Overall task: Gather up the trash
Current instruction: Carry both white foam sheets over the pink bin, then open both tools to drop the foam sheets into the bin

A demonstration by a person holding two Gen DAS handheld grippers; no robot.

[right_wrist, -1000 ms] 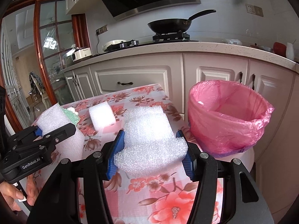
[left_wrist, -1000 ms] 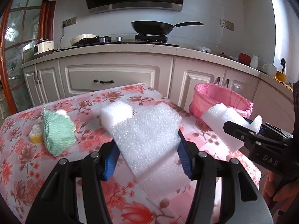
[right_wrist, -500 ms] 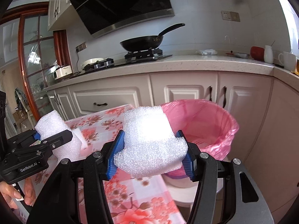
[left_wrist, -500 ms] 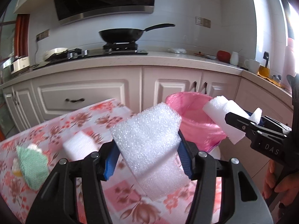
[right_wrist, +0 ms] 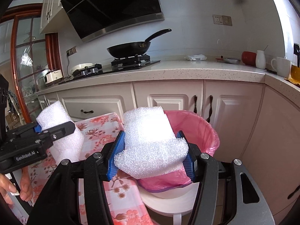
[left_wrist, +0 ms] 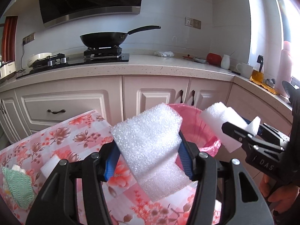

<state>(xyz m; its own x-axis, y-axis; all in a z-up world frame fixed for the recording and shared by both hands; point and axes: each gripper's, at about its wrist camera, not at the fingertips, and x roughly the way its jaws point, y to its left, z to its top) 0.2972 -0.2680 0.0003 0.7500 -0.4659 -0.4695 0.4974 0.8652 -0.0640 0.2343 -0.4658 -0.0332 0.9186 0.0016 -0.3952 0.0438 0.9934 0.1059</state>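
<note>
A green cloth [left_wrist: 17,187] and a small white foam block [left_wrist: 49,166] lie at the left of the floral table [left_wrist: 61,136]. The left gripper [left_wrist: 147,160] has its fingers clamped on a white foam sheet [left_wrist: 150,144]. Right of it, the right gripper [right_wrist: 151,154] has its fingers clamped on a folded foam piece [right_wrist: 150,140], at the rim of the pink-lined bin [right_wrist: 202,131].

A black metal wok [left_wrist: 104,39] sits on the gas stove [left_wrist: 102,52] at the far pale stone counter [left_wrist: 150,65]. To the right stand a red round pot [left_wrist: 213,58], a small white jug [left_wrist: 225,61] and a white mug [left_wrist: 243,70]. A green knitted cloth [left_wrist: 17,185] lies near left on the pink flowered tablecloth [left_wrist: 61,136].
</note>
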